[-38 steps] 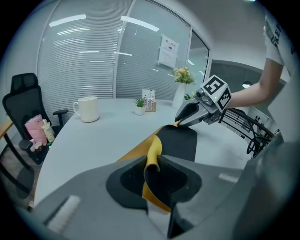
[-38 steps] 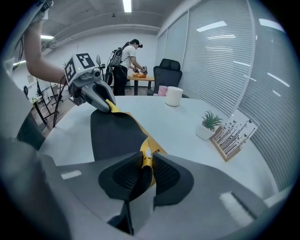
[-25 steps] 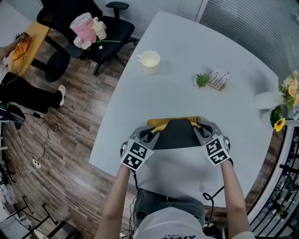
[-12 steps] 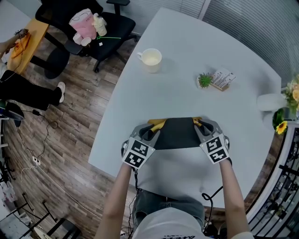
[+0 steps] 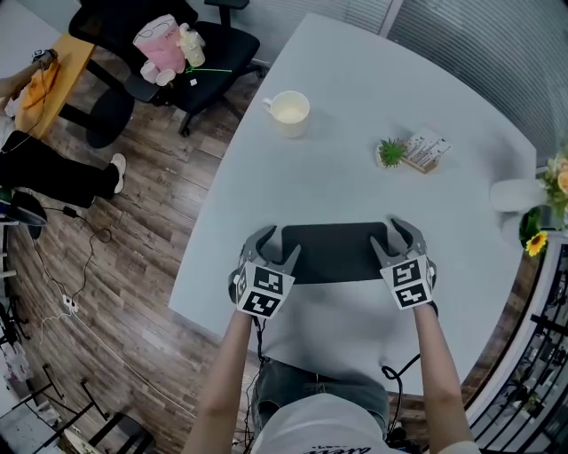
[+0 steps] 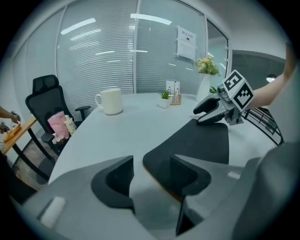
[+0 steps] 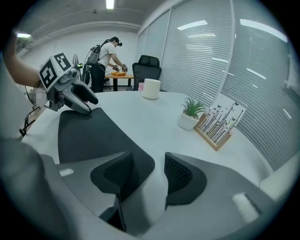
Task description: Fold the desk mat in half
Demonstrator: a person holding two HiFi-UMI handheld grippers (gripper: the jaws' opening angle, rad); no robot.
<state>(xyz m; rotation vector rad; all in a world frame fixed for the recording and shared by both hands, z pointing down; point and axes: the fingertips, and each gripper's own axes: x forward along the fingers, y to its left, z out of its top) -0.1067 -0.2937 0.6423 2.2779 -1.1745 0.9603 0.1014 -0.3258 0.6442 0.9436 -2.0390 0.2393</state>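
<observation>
Desk mat point(image 5: 335, 253) folded, left gripper point(image 5: 273, 245) fingers apart, right gripper point(image 5: 391, 241) just opened astride edge

Floor was dark wood planks point(image 5: 133, 248) | walls were glass with slatted blinds point(image 6: 103, 51) | pale curved tabletop point(image 5: 355, 115), black office chair point(image 5: 222, 51), orange side desk point(image 5: 60, 71) stood | ceiling strip light point(image 7: 110, 4) was lit.

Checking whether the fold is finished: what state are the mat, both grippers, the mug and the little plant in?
desk mat: folded in half, lying flat, dark side up.
left gripper: open, mat corner between its jaws, not pinched.
right gripper: open, jaws have just been opening, mat corner between them, not pinched.
mug: upright.
potted plant: upright.
</observation>
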